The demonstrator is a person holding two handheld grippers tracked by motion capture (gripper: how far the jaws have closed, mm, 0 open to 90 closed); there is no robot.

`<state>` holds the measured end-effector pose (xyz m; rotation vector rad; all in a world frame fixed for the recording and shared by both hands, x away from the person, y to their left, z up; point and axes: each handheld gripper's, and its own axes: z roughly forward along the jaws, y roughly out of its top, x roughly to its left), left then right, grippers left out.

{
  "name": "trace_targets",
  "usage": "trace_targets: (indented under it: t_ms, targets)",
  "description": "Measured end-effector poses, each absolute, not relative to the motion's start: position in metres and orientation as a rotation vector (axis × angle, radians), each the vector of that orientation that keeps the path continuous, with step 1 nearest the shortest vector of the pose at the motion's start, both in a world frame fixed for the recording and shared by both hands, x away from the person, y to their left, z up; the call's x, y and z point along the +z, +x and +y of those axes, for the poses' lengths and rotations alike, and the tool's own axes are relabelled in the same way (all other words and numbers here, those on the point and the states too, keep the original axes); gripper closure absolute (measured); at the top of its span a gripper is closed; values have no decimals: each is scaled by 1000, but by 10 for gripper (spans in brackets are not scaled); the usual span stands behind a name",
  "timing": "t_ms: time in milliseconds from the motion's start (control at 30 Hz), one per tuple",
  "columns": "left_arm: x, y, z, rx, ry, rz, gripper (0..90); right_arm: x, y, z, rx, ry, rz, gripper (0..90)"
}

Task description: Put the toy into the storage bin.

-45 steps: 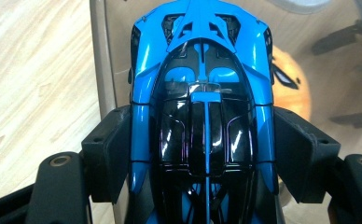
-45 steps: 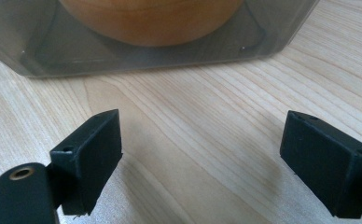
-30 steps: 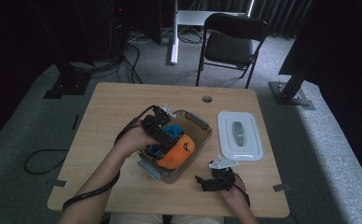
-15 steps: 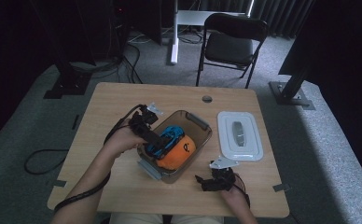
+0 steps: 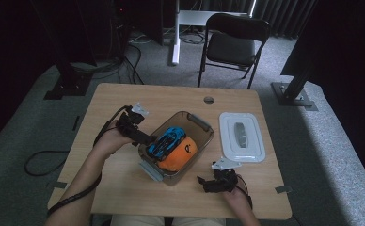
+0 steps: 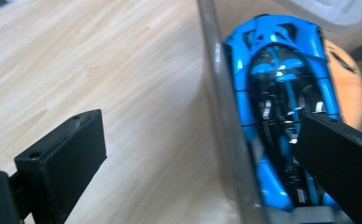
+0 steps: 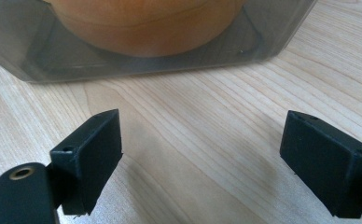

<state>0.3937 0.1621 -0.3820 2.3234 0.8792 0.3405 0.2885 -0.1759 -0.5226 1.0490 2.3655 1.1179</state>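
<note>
A clear plastic box (image 5: 204,126) stands mid-table and holds a blue toy car (image 5: 166,141) lying on an orange ball-like toy (image 5: 183,154). My left gripper (image 5: 145,139) is at the box's left wall, open. Its jaws have just been opening. In the left gripper view the box wall (image 6: 216,84) runs between the jaws of the left gripper (image 6: 202,133) untouched, with the blue car (image 6: 272,60) just inside. My right gripper (image 5: 204,181) rests open on the table in front of the box. The right gripper (image 7: 202,128) faces the box (image 7: 263,37) and the orange toy (image 7: 146,23).
The box's white lid (image 5: 227,127) lies flat on the table to the right of the box. A black cable trails from the left gripper off the table's left edge. A folding chair (image 5: 232,44) stands beyond the far edge of the wooden table (image 5: 124,188).
My left hand has drawn back to the left, from above the box's inside to its left wall. The blue car stays in the box. The right gripper has not moved.
</note>
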Motion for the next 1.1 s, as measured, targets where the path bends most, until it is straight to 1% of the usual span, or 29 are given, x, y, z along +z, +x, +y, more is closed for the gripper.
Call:
trace_targets:
  t_ms: [200, 333, 500, 567, 700, 733, 900, 1100]
  targets:
    - [-384, 396, 181, 343, 2256, 914, 28, -523, 289, -177, 1116, 1056, 2364, 124]
    - [-388, 398, 194, 361, 2257, 949, 28, -523, 289, -177, 1114, 1055, 2364, 124]
    - [-402, 403, 209, 374, 2256, 1002, 28, -521, 290, -176, 1107, 1053, 2358, 124]
    - [-411, 406, 214, 359, 2268, 1017, 27, -519, 290, -177, 1118, 1052, 2332, 124]
    - [-433, 410, 216, 305, 2293, 968, 27, -513, 294, -179, 1140, 1072, 2294, 124]
    - [-437, 410, 215, 313, 2297, 959, 27, -512, 295, -178, 1144, 1075, 2289, 124]
    - [-454, 415, 213, 275, 2264, 968, 27, -509, 301, -174, 1132, 1068, 2294, 124]
    - [-472, 418, 208, 269, 2256, 978, 27, -509, 308, -169, 1134, 1082, 2292, 124]
